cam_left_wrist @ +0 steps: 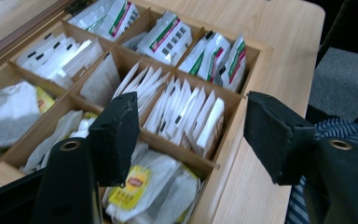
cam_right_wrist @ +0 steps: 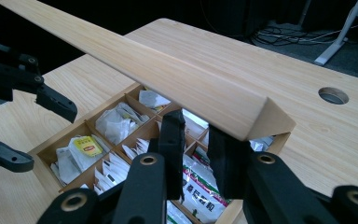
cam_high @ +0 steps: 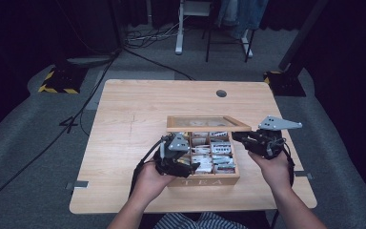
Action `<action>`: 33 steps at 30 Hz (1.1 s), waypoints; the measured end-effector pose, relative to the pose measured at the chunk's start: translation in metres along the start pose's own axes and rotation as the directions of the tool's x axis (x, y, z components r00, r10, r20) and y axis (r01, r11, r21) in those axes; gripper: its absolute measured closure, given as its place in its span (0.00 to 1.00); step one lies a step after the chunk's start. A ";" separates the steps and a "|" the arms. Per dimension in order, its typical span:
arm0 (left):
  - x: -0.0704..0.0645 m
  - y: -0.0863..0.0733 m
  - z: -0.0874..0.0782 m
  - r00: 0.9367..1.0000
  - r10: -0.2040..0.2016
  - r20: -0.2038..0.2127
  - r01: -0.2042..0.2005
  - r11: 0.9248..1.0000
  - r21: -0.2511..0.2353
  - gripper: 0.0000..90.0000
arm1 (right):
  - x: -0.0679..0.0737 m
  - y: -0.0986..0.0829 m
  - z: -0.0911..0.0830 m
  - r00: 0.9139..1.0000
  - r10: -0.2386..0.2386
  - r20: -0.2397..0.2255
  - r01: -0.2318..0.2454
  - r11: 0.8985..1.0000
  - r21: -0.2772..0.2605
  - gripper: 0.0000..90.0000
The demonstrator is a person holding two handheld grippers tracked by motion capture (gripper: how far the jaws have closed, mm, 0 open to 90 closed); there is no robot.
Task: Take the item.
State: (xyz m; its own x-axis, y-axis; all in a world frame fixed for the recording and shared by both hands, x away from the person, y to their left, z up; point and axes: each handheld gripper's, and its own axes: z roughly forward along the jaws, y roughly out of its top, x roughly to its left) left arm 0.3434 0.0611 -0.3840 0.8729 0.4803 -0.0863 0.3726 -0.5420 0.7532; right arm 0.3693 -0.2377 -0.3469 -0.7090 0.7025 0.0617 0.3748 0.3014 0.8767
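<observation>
A wooden tea box (cam_high: 205, 180) sits near the front edge of the tabletop (cam_high: 124, 124), right of its middle, its hinged lid (cam_high: 208, 123) raised. Its compartments hold tea bags (cam_left_wrist: 182, 114) standing in rows, with foil sachets (cam_left_wrist: 165, 35) in the far ones and a yellow-tagged bag (cam_left_wrist: 131, 186) in a corner cell. The left gripper (cam_left_wrist: 189, 135) hovers over the box's front left corner, jaws wide apart. The right gripper (cam_right_wrist: 196, 154) pinches the lid's right end between nearly closed jaws. A round hole (cam_high: 221, 93) pierces the tabletop near its far edge.
</observation>
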 end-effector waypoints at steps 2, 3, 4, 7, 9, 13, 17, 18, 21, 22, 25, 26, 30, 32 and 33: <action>-0.001 0.001 0.006 1.000 0.001 0.007 -0.001 1.000 0.016 0.45 | 0.000 0.000 0.000 1.000 0.000 -0.001 0.000 1.000 0.000 0.84; -0.002 0.002 0.009 1.000 0.007 0.008 -0.007 1.000 0.028 0.46 | 0.000 0.000 0.000 1.000 -0.001 -0.001 0.001 1.000 0.001 0.84; -0.003 0.002 0.013 1.000 0.010 0.014 -0.010 0.999 0.041 0.48 | 0.000 0.000 0.000 1.000 0.000 -0.001 0.000 1.000 0.000 0.84; -0.003 0.001 0.023 0.999 -0.001 0.048 -0.002 0.998 0.063 0.54 | 0.000 0.000 0.000 1.000 -0.001 -0.003 0.001 1.000 0.000 0.84; -0.003 0.001 0.029 0.996 -0.014 0.083 0.008 0.997 0.070 0.59 | -0.001 0.000 0.000 1.000 0.000 -0.004 0.000 1.000 -0.001 0.84; -0.004 0.001 0.040 0.992 -0.019 0.121 0.008 0.995 0.097 0.65 | -0.001 0.000 0.000 1.000 0.000 -0.005 0.000 1.000 0.001 0.84; -0.003 0.000 0.048 0.990 -0.032 0.138 0.014 0.992 0.125 0.70 | -0.001 0.000 0.000 1.000 0.000 -0.004 0.000 1.000 -0.001 0.84; -0.002 0.000 0.050 0.989 -0.034 0.141 0.015 0.991 0.132 0.70 | -0.001 0.000 0.000 1.000 0.000 -0.004 0.000 1.000 -0.001 0.84; 0.000 -0.001 0.055 0.988 -0.050 0.146 0.029 0.989 0.147 0.70 | -0.001 -0.001 0.000 1.000 0.001 -0.006 -0.001 1.000 0.000 0.84; 0.001 -0.002 0.056 0.988 -0.060 0.145 0.038 0.988 0.151 0.70 | 0.000 -0.001 0.001 1.000 0.000 -0.007 0.000 1.000 0.000 0.84; 0.003 -0.002 0.057 0.984 -0.076 0.161 0.050 0.987 0.155 0.71 | 0.000 -0.001 0.003 1.000 -0.003 -0.011 0.003 1.000 0.005 0.84; 0.003 -0.003 0.057 0.986 -0.071 0.148 0.050 0.988 0.146 0.73 | 0.001 -0.001 0.003 1.000 -0.006 -0.011 0.006 1.000 0.007 0.84; 0.006 -0.005 0.057 0.985 -0.085 0.147 0.063 0.987 0.149 0.82 | 0.002 -0.001 0.005 1.000 -0.012 -0.017 0.012 1.000 0.008 0.84; 0.006 -0.006 0.059 0.986 -0.083 0.148 0.059 0.985 0.160 0.86 | 0.002 -0.001 0.005 1.000 -0.013 -0.016 0.013 1.000 0.008 0.84; 0.005 -0.006 0.060 0.987 -0.078 0.143 0.054 0.985 0.165 0.88 | 0.002 -0.001 0.005 1.000 -0.013 -0.016 0.013 1.000 0.009 0.84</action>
State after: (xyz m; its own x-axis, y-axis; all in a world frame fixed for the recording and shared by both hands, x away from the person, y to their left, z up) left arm 0.3645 0.0258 -0.4281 0.8772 0.4176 -0.2368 0.4660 -0.6218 0.6295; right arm 0.3705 -0.2336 -0.3500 -0.7232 0.6881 0.0580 0.3707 0.3160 0.8733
